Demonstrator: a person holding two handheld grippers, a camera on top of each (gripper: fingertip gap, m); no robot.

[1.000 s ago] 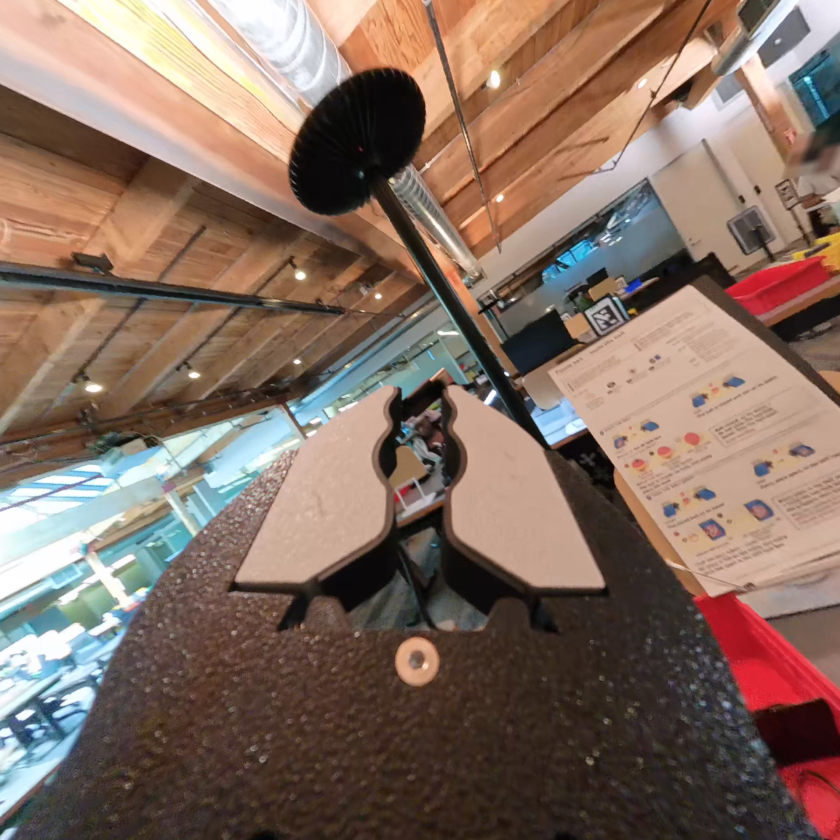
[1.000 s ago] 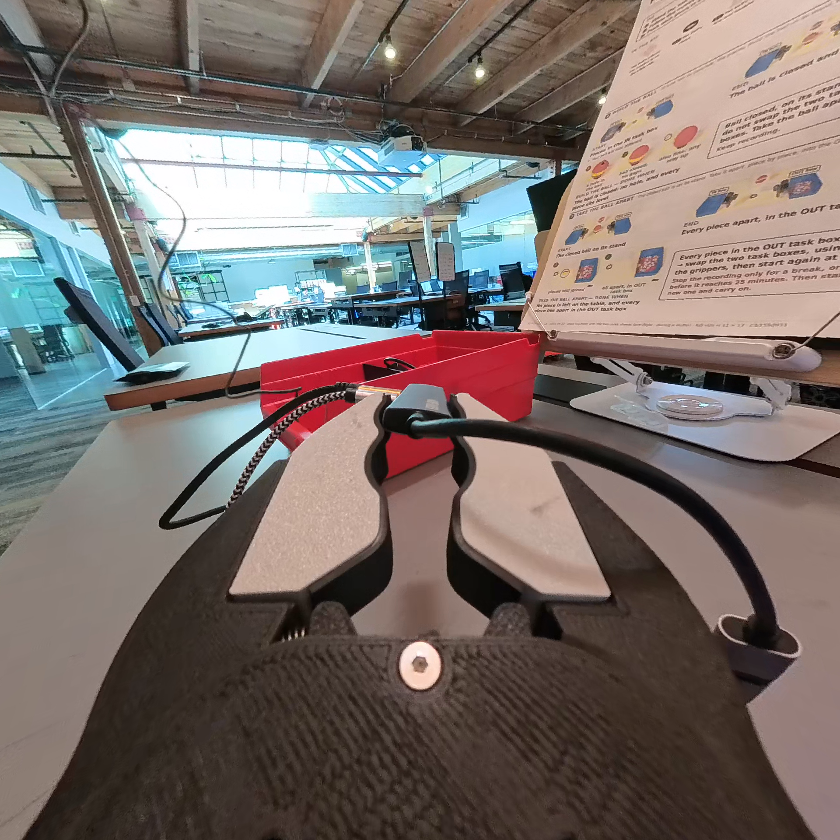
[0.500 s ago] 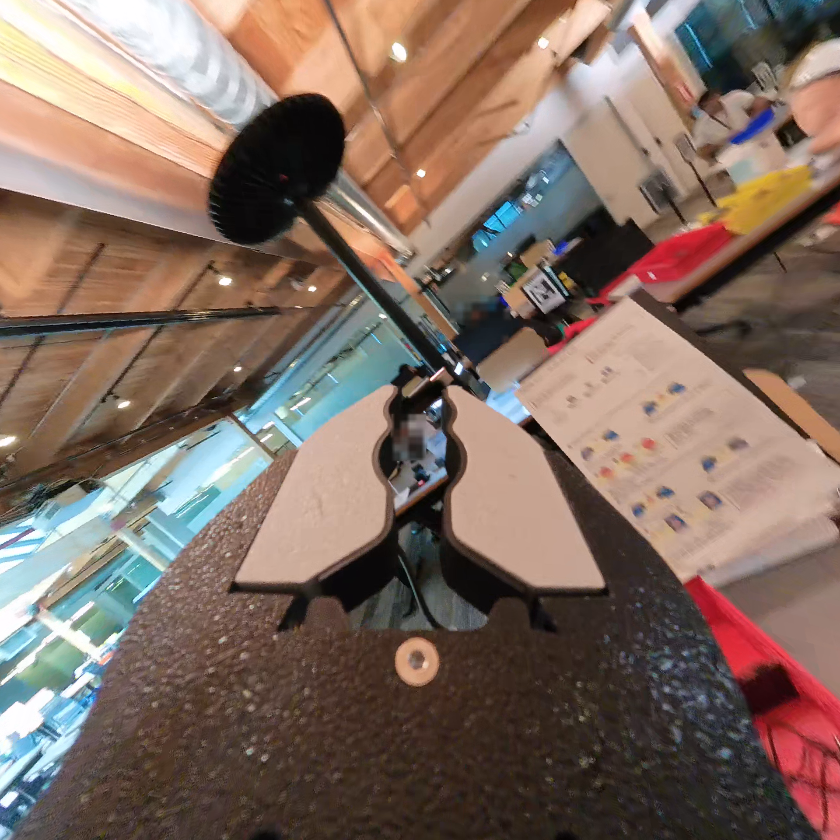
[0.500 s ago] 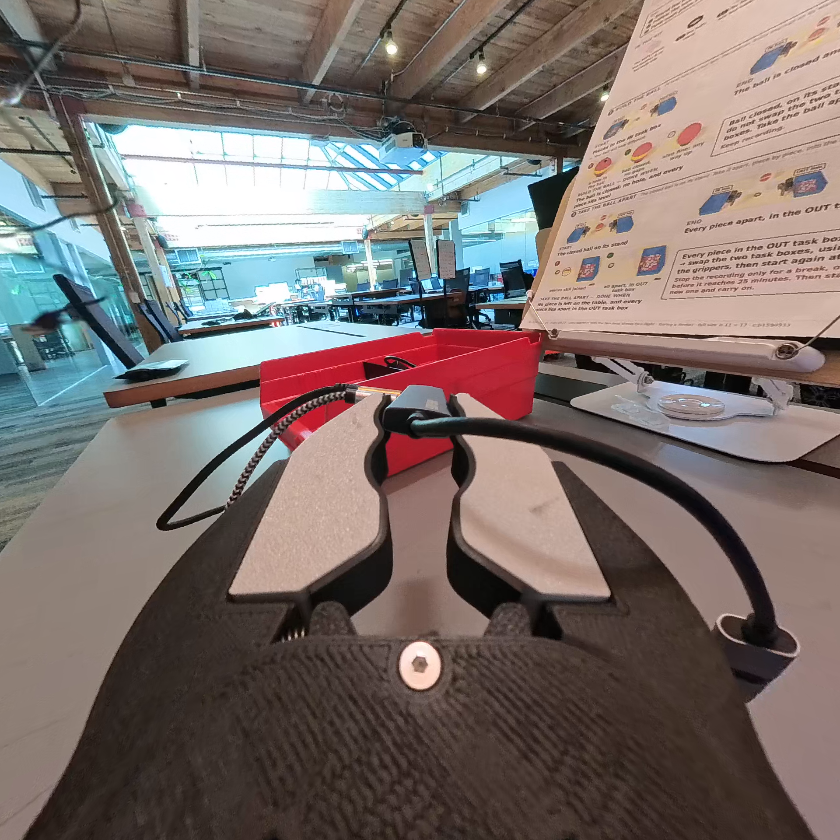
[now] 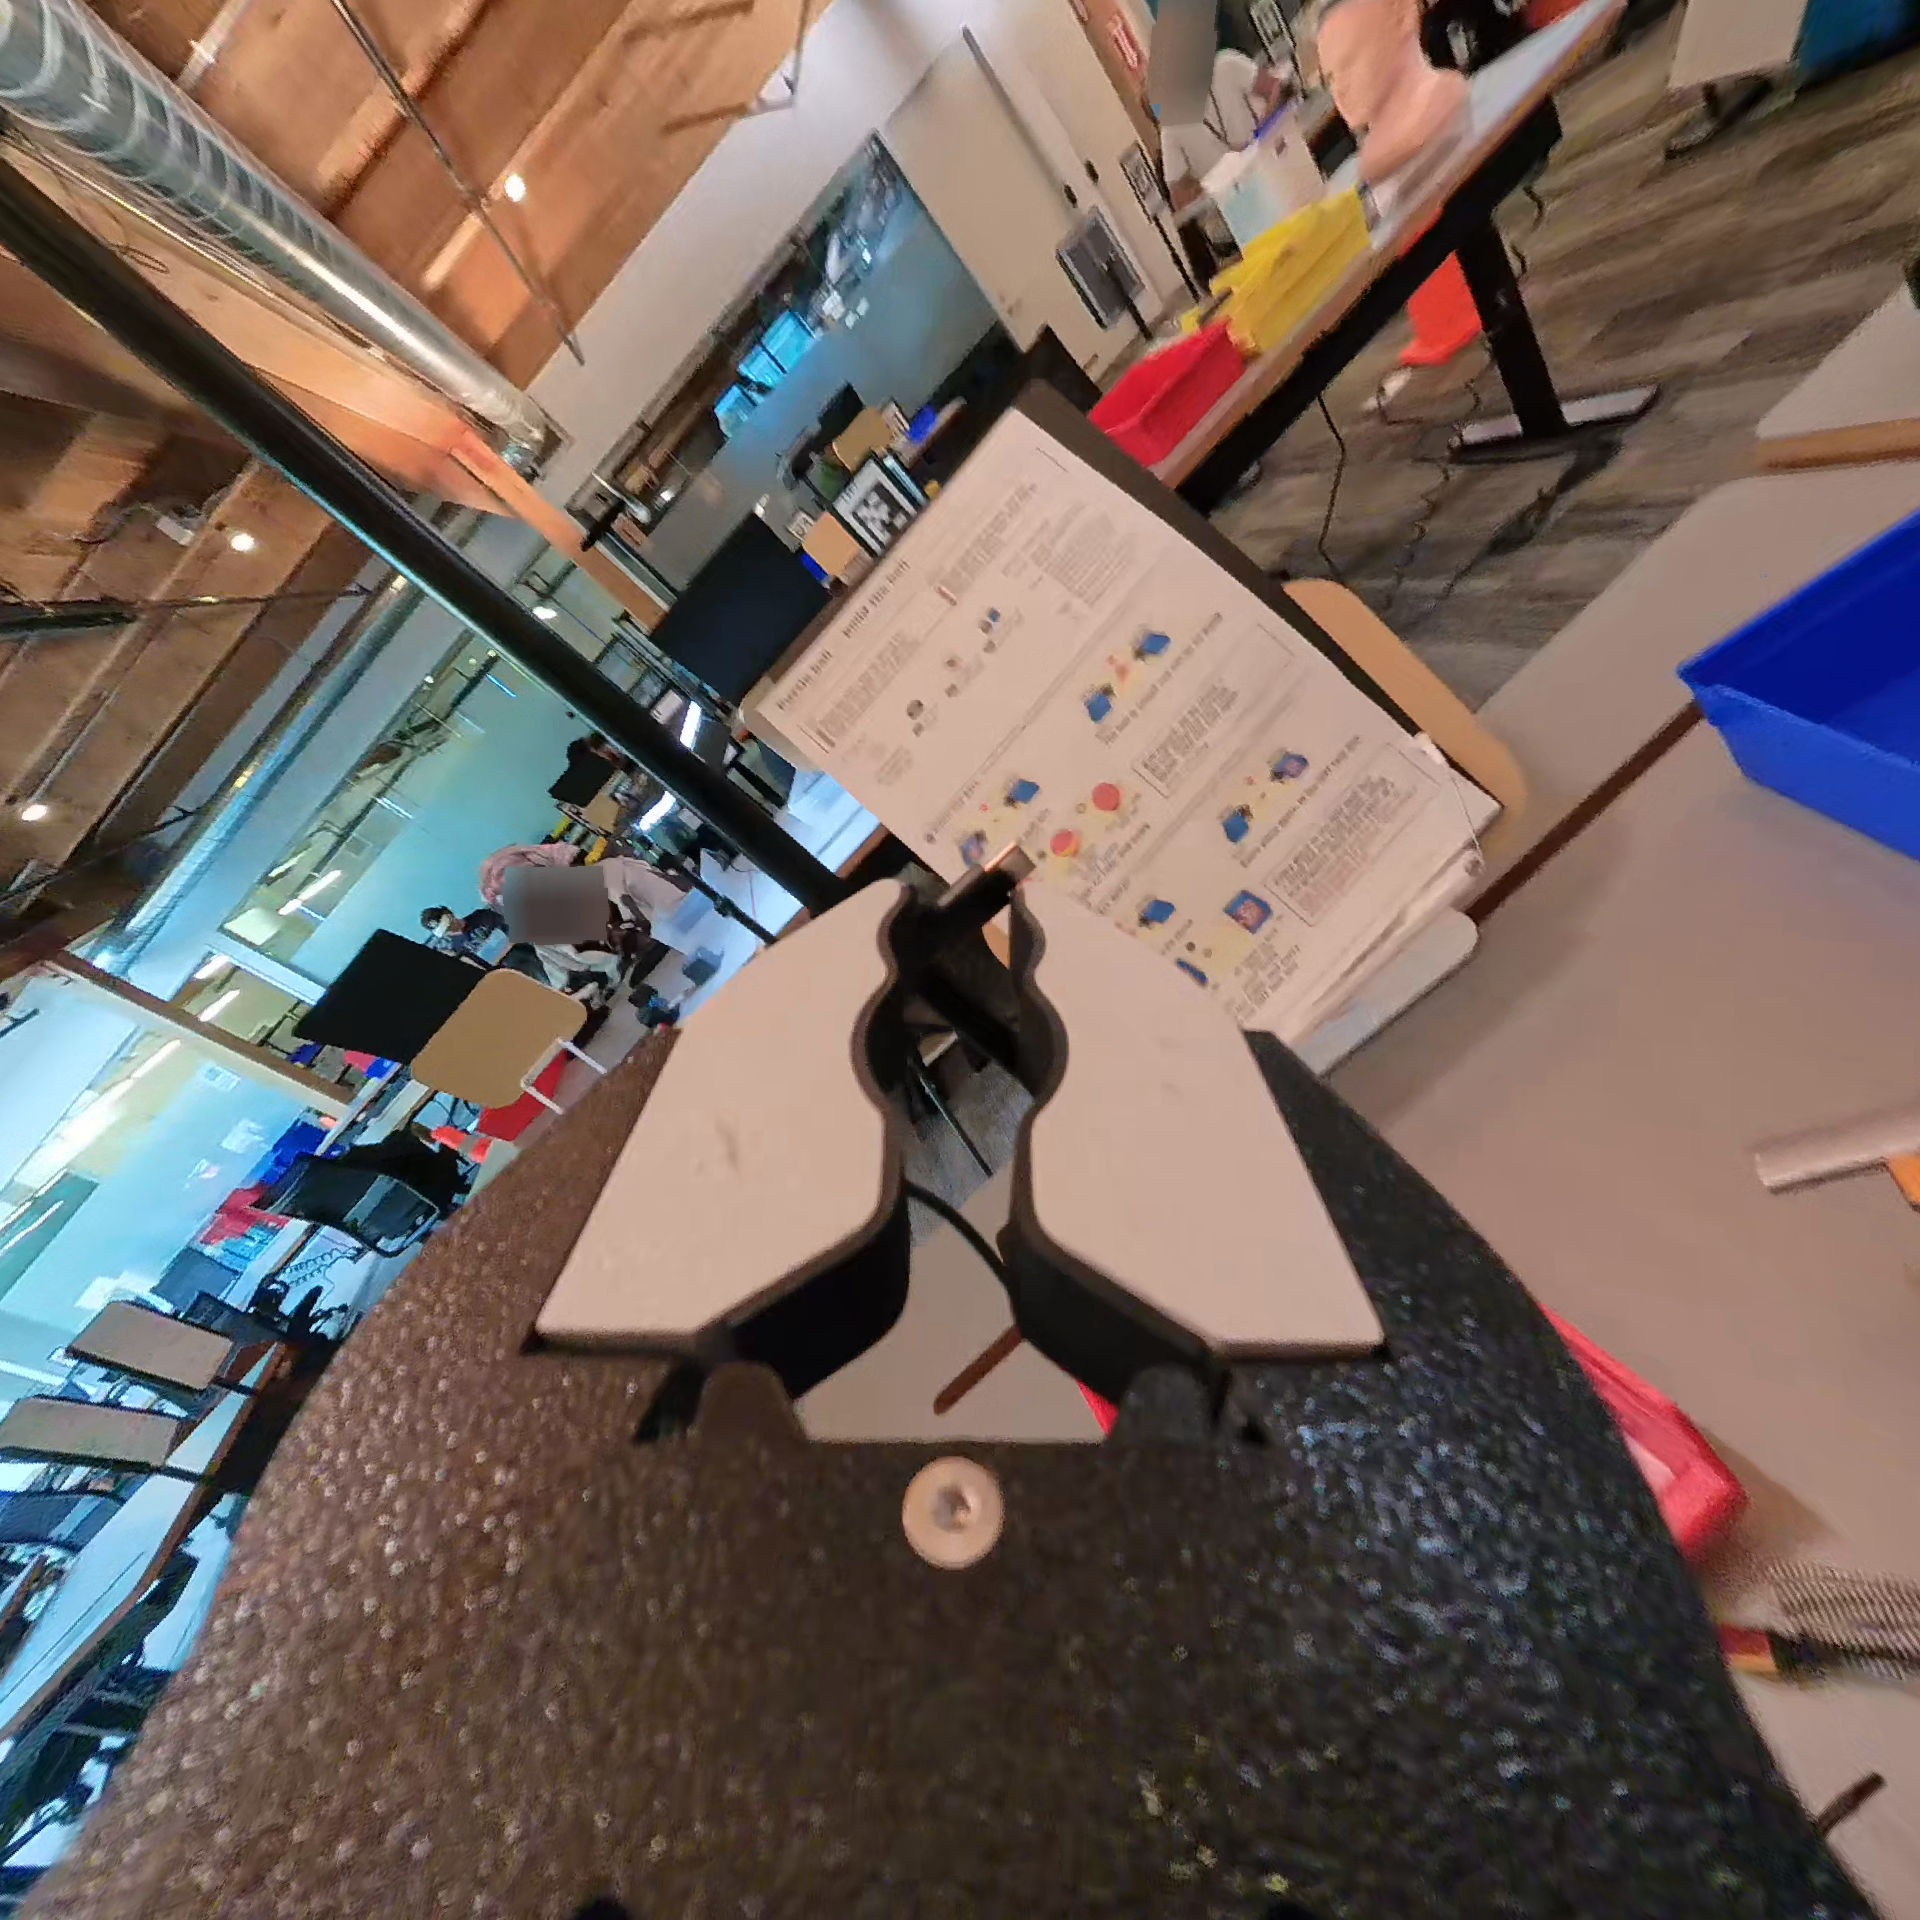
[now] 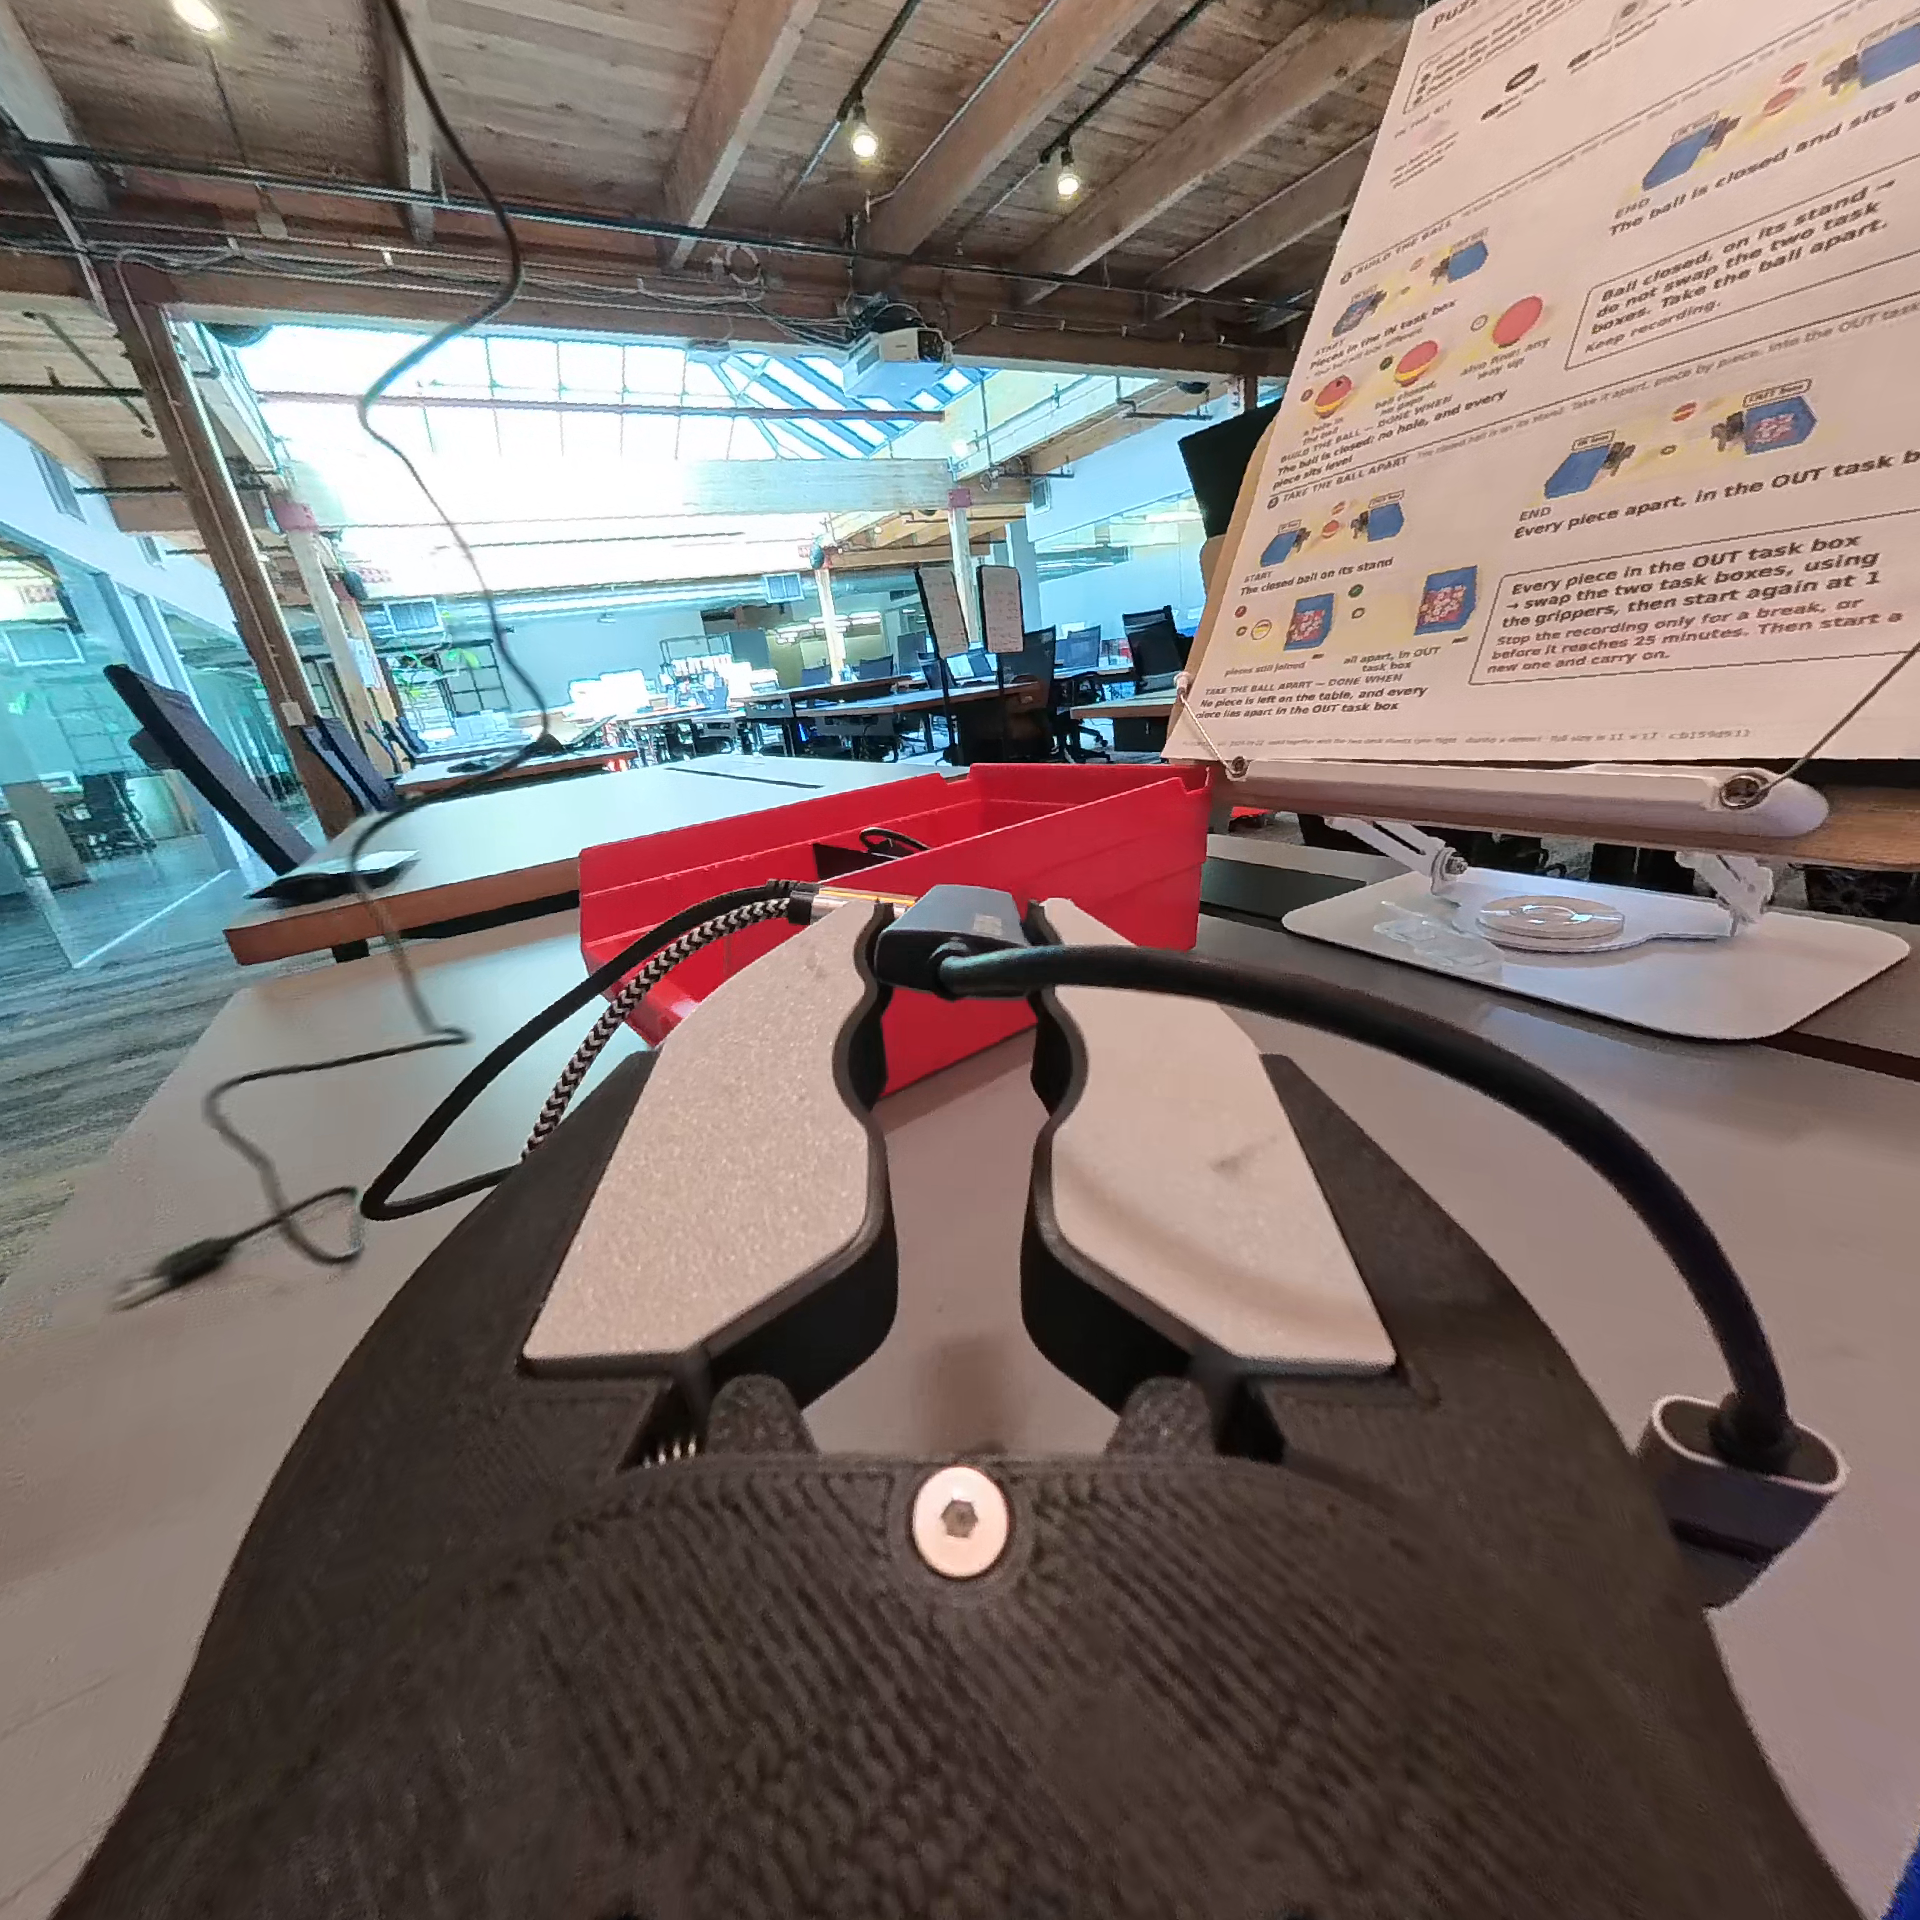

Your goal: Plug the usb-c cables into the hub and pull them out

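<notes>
Red bin [image 6: 1039, 831] on grey table [image 6: 312, 1455], open top, dividers inside, a small dark item in one compartment. Just right of it, white stand [image 6: 1558, 966] with flat base, holding instruction sheet [image 6: 1610, 416] tilted back; wire clips at the sheet's lower corners.

Left view, tilted: same sheet [image 5: 1122, 748] on its stand. Blue bin [image 5: 1829, 727] at right edge of the table. Grey bar [image 5: 1839, 1158] lying flat near the right edge. Black pole [image 5: 416, 540] crossing diagonally. Yellow bin [image 5: 1299, 249] and another red bin [image 5: 1174, 390] on a far desk.

Wood-beam ceiling [image 6: 623, 104], hanging bulbs, skylight. Silver duct [image 5: 260, 229] along the beams.
</notes>
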